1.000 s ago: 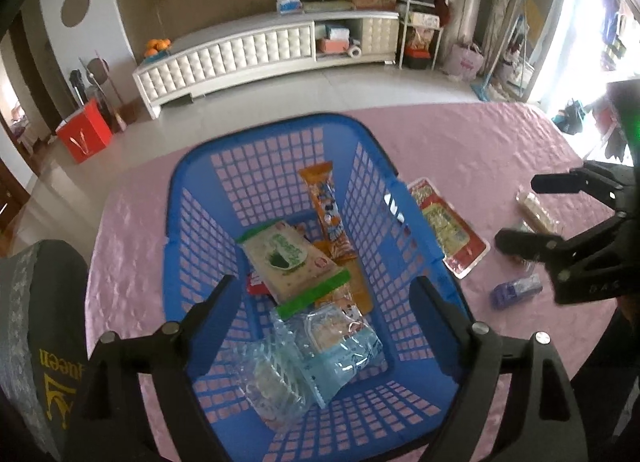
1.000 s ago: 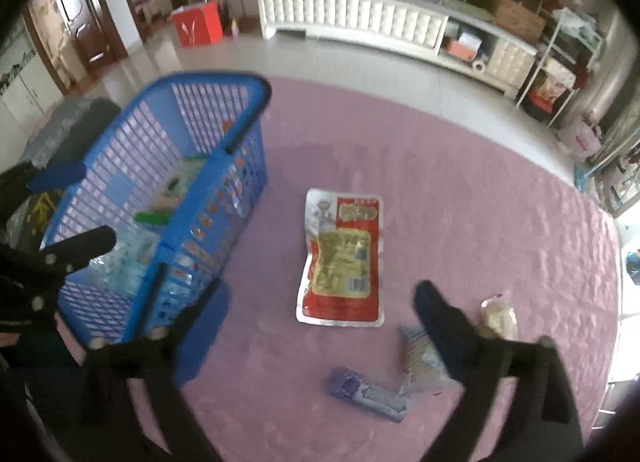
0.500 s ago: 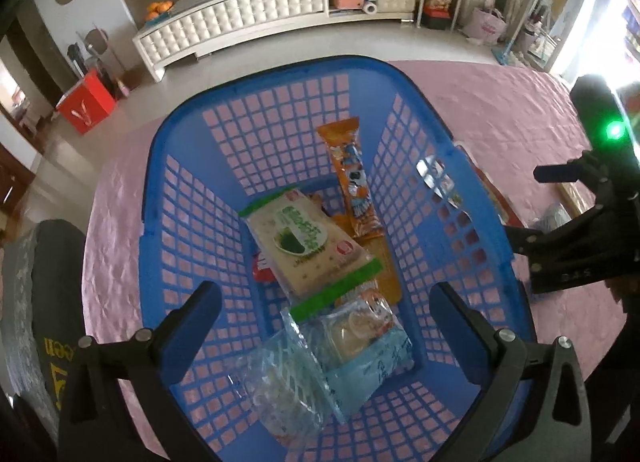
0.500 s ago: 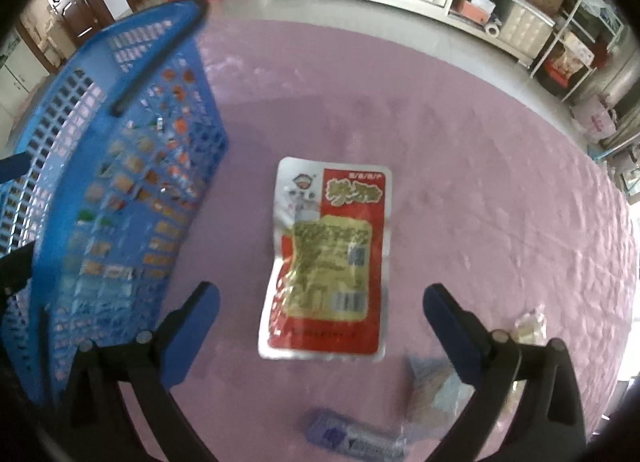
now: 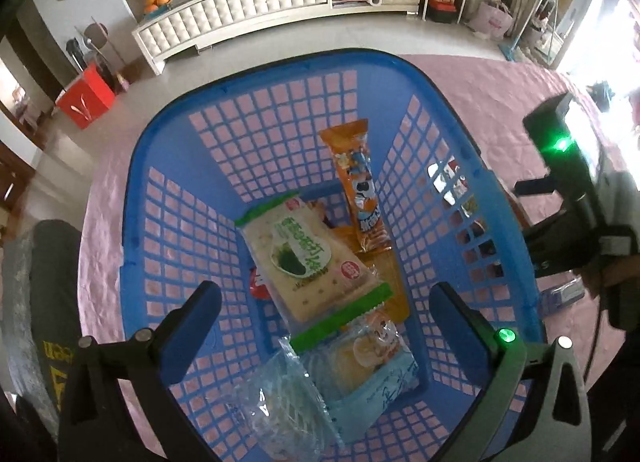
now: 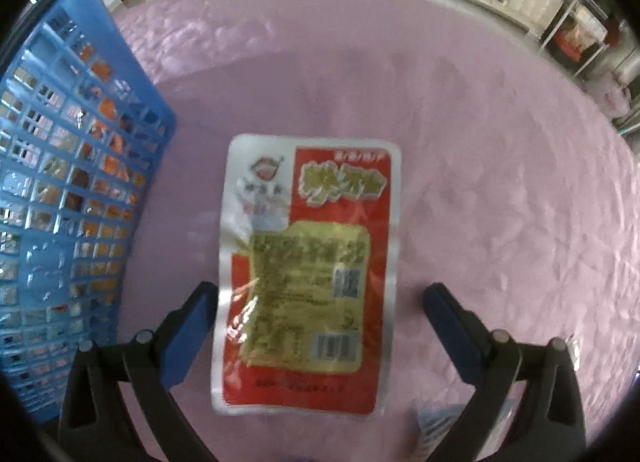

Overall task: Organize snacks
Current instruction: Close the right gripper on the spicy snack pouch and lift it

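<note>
A blue mesh basket [image 5: 200, 190] stands on the pink tablecloth and holds several snacks: a green-and-white cracker pack [image 5: 308, 258], an orange bar [image 5: 358, 190], and clear and light-blue packets [image 5: 360, 366]. My left gripper [image 5: 324, 314] is open and empty, hovering over the basket's near part. My right gripper [image 6: 320, 310] is open, low over a red-and-silver snack pouch [image 6: 308, 270] lying flat on the cloth, one finger on each side of it. The basket [image 6: 68, 190] stands just left of the pouch.
The pink tablecloth [image 6: 480, 142] spreads beyond the pouch. A small blue packet [image 5: 564, 294] lies on the cloth right of the basket, also in the right wrist view [image 6: 440, 422]. A grey chair back [image 5: 36, 302] stands at the left. The floor and a white cabinet [image 5: 256, 18] lie beyond the table.
My right gripper has come forward and down over the red pouch, which now lies between its fingers. My left gripper has moved in over the basket.
</note>
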Motion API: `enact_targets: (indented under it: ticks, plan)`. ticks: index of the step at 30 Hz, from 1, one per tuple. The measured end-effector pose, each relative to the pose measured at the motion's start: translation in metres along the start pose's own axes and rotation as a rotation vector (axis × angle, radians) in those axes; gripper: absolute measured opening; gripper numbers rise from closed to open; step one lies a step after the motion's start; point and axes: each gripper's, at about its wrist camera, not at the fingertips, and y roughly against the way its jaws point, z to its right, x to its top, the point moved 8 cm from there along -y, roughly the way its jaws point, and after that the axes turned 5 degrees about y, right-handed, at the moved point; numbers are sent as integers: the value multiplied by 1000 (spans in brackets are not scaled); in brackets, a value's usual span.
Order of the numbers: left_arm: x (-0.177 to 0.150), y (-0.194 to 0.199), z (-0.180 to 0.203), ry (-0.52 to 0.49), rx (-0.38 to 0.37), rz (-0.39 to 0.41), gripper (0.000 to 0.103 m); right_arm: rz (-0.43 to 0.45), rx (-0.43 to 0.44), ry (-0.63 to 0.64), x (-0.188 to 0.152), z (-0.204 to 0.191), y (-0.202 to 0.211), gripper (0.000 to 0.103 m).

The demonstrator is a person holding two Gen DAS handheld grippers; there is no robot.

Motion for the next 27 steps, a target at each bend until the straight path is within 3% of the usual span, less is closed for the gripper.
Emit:
enact_targets:
  ticks: [4, 6, 7, 9, 10, 16, 22, 27]
  plan:
    - [-1, -4, -6, 21, 5, -18, 103, 16, -29, 67, 8, -5, -3, 99]
    - [-2, -3, -7, 25, -3, -14, 103, 42, -24, 97, 10, -10, 2, 89]
    - [-2, -3, -6, 28, -9, -8, 103, 51, -27, 105, 11, -11, 5, 79]
    - [-3, -2, -5, 29, -22, -5, 103, 55, 2, 116, 9, -16, 8, 73]
    - [-4, -3, -5, 28, -19, -7, 103, 55, 1, 127, 8, -17, 9, 64]
    - [-4, -5, -2, 25, -17, -10, 103, 71, -21, 201, -2, -33, 16, 48]
    - [-5, -4, 1, 11, -5, -9, 103, 83, 13, 201, -8, -40, 21, 47]
    - [-5, -2, -1, 20, -11, 3, 103, 85, -8, 237, -21, -63, 35, 47]
